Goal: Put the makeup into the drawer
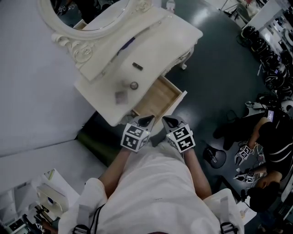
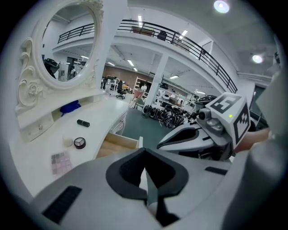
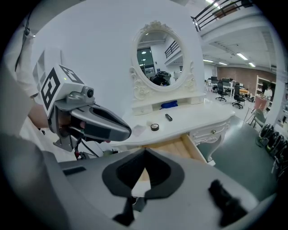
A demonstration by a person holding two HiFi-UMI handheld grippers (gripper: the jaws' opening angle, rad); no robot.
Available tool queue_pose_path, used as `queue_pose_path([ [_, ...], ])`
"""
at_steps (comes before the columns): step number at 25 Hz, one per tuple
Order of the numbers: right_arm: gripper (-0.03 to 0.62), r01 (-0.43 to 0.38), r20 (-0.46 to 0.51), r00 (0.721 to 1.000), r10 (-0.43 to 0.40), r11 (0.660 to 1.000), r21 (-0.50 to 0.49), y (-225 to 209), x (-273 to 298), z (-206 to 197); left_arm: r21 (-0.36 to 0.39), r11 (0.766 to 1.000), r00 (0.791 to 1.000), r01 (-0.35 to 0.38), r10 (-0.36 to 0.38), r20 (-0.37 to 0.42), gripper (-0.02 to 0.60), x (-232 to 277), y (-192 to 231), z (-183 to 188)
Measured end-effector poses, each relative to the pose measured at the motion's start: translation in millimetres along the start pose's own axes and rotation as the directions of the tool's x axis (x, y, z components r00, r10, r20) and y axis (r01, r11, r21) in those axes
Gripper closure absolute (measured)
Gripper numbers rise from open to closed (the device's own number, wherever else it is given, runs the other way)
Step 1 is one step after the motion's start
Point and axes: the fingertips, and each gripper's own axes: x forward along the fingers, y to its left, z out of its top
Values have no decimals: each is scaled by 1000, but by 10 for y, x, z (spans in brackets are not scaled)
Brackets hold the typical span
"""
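From my seat the job stands at its first pick: the drawer is out and nothing has gone into it.

Furthest left on the white bench [image 1: 155, 41] lies the flat eyeshadow palette [image 1: 121, 96]. Just beside it sits the round compact [image 1: 134, 85], and the dark lipstick tube [image 1: 137, 66] lies further back toward the mirror [image 1: 94, 11]. All three rest on the bench top, apart from one another and well clear of both tools.

Next comes my left hand-held gripper [image 1: 145, 121], hanging at the near end of the drawer. Its jaws are pressed together with nothing between them. Its own view looks past the closed tips at the makeup up and to the left.

The drawer [image 1: 158, 98] stands pulled open below the bench edge, and its wooden floor looks bare as far as I can see.

On the right, my right hand-held gripper [image 1: 170, 122] is likewise closed and empty, side by side with the left one, near the drawer's front panel.

I judge the next move is to spread one pair of jaws and reach up over the bench edge. The palette is nearest the left tool. It lies flat, so I expect I would need to come in low and pinch it across an edge before carrying it down into the drawer.
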Motion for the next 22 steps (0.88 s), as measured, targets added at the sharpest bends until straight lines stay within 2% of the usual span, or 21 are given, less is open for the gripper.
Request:
queue_pose_path([
  [14, 582, 4, -31, 999, -5, 1000, -23, 62, 109, 66, -11, 1000, 1000, -19, 19, -4, 569, -25, 291, -29],
  [22, 582, 15, -50, 999, -14, 1000, 20, 180, 303, 102, 3, 999, 997, -49, 49, -51, 569, -139, 869, -84],
])
